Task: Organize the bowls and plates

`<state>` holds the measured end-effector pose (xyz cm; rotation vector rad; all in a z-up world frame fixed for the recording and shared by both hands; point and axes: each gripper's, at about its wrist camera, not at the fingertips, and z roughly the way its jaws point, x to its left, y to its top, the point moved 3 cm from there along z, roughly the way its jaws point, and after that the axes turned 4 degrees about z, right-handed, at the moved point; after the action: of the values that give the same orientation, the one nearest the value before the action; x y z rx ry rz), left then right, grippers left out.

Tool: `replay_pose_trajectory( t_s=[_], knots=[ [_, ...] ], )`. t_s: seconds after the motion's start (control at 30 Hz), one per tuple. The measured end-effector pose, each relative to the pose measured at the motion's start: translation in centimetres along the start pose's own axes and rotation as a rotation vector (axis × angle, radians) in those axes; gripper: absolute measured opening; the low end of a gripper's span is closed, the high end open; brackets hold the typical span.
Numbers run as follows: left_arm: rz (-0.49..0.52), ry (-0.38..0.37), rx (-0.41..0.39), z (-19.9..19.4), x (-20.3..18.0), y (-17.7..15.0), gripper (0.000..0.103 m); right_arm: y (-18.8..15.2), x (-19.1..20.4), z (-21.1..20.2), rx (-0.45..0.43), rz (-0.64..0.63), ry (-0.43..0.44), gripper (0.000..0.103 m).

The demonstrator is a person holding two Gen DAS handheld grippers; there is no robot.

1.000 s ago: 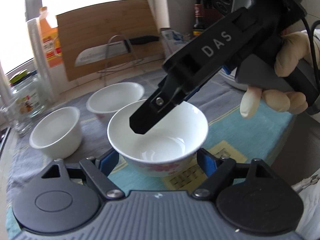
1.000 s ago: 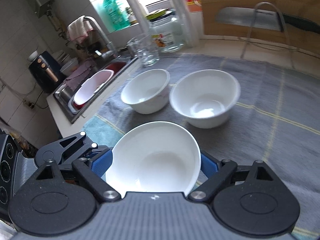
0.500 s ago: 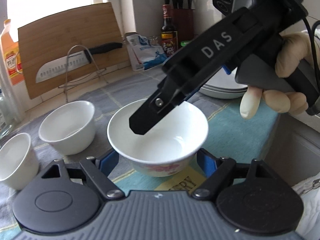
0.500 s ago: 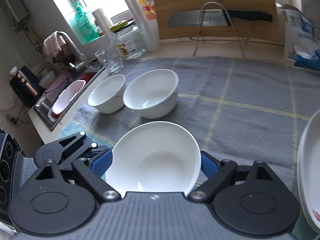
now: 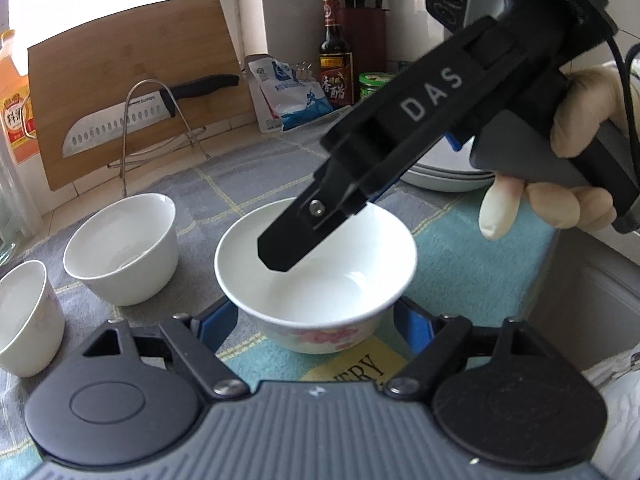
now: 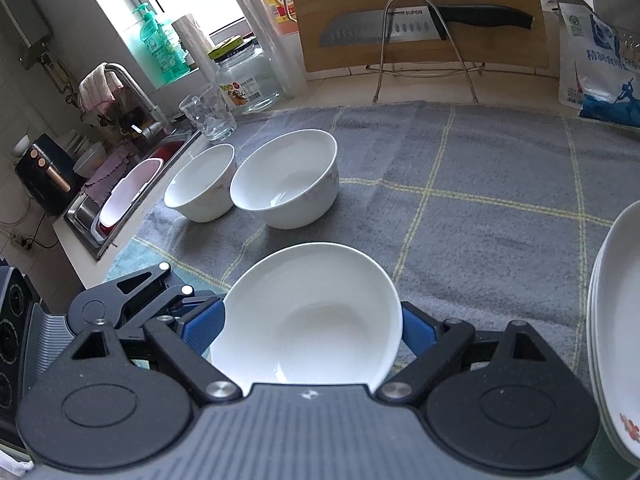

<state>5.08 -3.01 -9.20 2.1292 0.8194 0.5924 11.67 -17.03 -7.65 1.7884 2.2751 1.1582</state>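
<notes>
The left hand-held gripper (image 5: pixel 316 320) sits at the bottom of the left wrist view, its blue pads pressed on both sides of a bowl (image 5: pixel 316 280). The right hand-held gripper (image 6: pixel 312 330) grips the same bowl too. A hand (image 5: pixel 576 148) at the upper right holds its dark handle, tilted down to the left.

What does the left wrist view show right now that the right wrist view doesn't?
Only the left wrist view shows the dark sauce bottle, the knife block behind it, the green-lidded jar, and the gloved hand holding the right tool over the bowl.

Only the right wrist view shows the sink, the faucet, the green soap bottle, the drinking glass and the glass jar.

Both show the held bowl, two white bowls on the grey towel, the cutting board, the knife, the blue-and-white bag and the plate stack.
</notes>
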Motion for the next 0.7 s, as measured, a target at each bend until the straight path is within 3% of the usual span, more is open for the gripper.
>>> replay_pose_trajectory(
  t_s=[0.6, 0.7],
  knots=[
    [-0.016, -0.008, 0.002, 0.33, 0.16, -0.48, 0.085, -0.15, 0.35, 1.08, 0.018, -0.01, 0.001, 0.099],
    [-0.016, -0.009, 0.0, 0.03, 0.06, -0.75, 0.086, -0.05, 0.7, 0.82, 0.011, -0.044, -0.035, 0.102]
  ],
)
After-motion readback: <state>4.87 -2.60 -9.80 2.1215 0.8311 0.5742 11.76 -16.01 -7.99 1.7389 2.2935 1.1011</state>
